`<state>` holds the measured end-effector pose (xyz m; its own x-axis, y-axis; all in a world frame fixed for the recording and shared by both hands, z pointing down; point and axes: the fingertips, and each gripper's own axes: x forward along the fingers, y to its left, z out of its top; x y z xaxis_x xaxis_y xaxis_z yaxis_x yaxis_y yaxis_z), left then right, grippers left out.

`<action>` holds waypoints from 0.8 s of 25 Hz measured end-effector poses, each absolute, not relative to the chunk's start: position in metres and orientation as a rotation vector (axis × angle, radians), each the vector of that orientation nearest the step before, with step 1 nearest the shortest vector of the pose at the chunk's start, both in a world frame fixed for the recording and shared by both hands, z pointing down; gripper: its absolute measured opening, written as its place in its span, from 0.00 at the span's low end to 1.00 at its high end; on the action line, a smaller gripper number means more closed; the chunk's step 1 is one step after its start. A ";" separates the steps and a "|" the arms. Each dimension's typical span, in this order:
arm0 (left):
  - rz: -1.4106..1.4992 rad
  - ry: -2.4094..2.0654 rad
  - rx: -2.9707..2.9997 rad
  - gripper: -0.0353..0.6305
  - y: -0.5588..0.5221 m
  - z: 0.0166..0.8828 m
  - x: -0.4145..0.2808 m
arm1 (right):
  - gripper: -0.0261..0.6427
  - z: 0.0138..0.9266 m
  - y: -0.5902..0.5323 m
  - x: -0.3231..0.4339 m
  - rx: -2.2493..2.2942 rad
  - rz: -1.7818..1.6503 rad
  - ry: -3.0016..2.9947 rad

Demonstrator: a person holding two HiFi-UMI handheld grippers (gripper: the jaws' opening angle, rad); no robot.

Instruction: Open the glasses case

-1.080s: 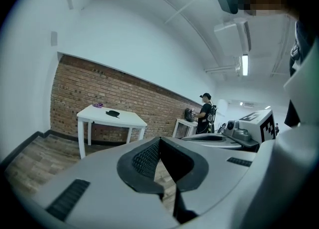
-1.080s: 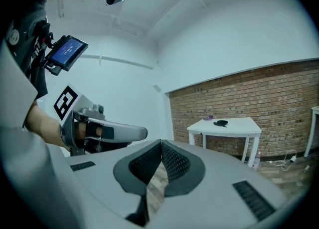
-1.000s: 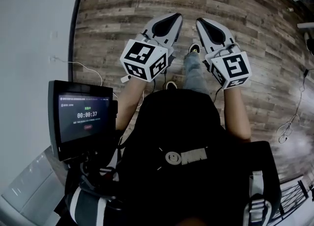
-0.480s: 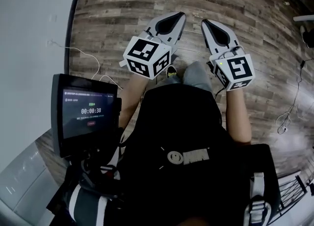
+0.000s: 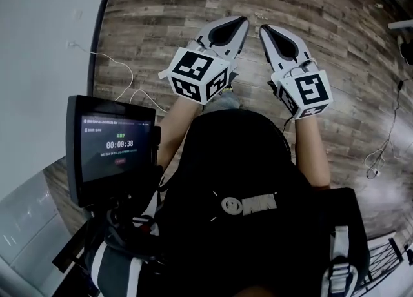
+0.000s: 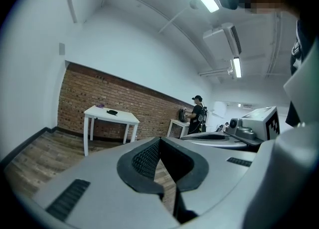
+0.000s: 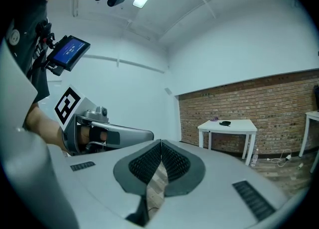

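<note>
A small dark object (image 6: 112, 112), which may be the glasses case, lies on a far white table (image 6: 119, 118) by a brick wall. The right gripper view shows the same dark object (image 7: 225, 122) on that table (image 7: 238, 126). In the head view both grippers are held side by side over the wooden floor, far from the table. My left gripper (image 5: 240, 23) is shut with nothing between its pads (image 6: 159, 142). My right gripper (image 5: 264, 30) is shut and empty too (image 7: 161, 147).
A screen (image 5: 113, 144) rides on the person's chest rig at the left. Cables trail on the floor (image 5: 116, 70) along the white wall and at the right (image 5: 381, 153). A small purple thing (image 6: 100, 105) is on the table. A person (image 6: 198, 112) stands at a second table (image 6: 175, 122).
The floor has slid under both grippers as the person moved forward. The leg and shoe seen between the grippers earlier are now hidden. Both grippers kept their stance and stayed shut.
</note>
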<state>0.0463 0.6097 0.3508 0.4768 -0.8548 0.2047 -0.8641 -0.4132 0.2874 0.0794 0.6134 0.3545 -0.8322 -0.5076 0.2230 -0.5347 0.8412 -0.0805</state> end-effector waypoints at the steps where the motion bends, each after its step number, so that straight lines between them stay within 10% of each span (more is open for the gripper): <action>1: 0.035 -1.452 2.379 0.06 0.620 0.348 0.054 | 0.05 0.352 0.623 0.087 0.810 0.205 -2.832; 20: 0.054 -1.487 2.395 0.06 0.805 0.335 0.130 | 0.05 0.334 0.802 0.161 0.868 0.216 -2.869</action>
